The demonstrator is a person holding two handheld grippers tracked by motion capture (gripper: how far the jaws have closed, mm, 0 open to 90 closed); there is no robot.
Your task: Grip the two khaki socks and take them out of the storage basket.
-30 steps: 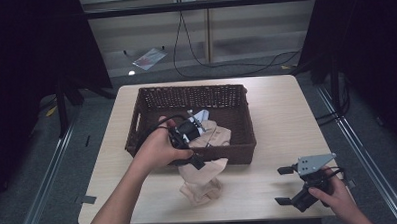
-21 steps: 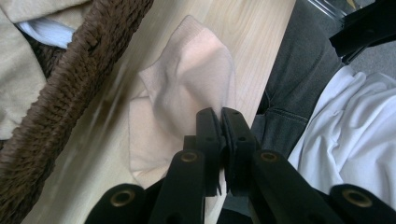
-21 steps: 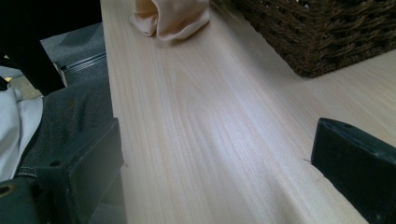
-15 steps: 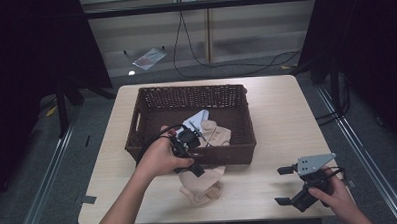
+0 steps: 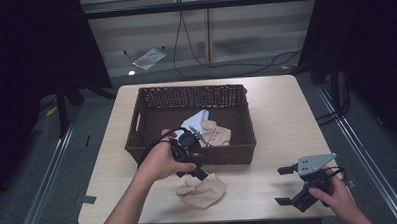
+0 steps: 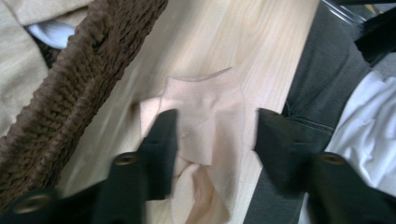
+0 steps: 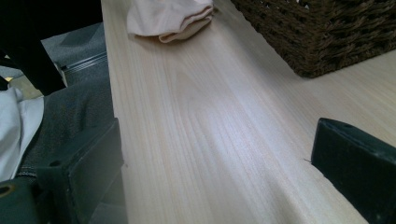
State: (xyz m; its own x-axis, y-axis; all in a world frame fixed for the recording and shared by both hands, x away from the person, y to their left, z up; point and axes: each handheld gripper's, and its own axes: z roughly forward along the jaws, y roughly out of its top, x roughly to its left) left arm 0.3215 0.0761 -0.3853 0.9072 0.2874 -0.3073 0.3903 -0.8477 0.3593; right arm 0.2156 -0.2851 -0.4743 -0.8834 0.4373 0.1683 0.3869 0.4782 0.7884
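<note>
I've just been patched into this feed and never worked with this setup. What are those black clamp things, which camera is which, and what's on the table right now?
There is no robot arm here: a person holds a two-jaw clamp tool in each hand. The wide picture comes from a camera above the table, looking forward and down. There the left gripper sits at the front wall of the brown woven basket, and the right gripper rests near the table's front right corner.

The other two pictures come from cameras riding on the tools, looking along their black jaws. In the left gripper view, the jaws have just been opening and stand either side of a beige cloth lying on the table, not pressing it. In the right gripper view, the jaws stand wide apart over bare wood.

More beige cloth and something white lie in the basket.
</note>
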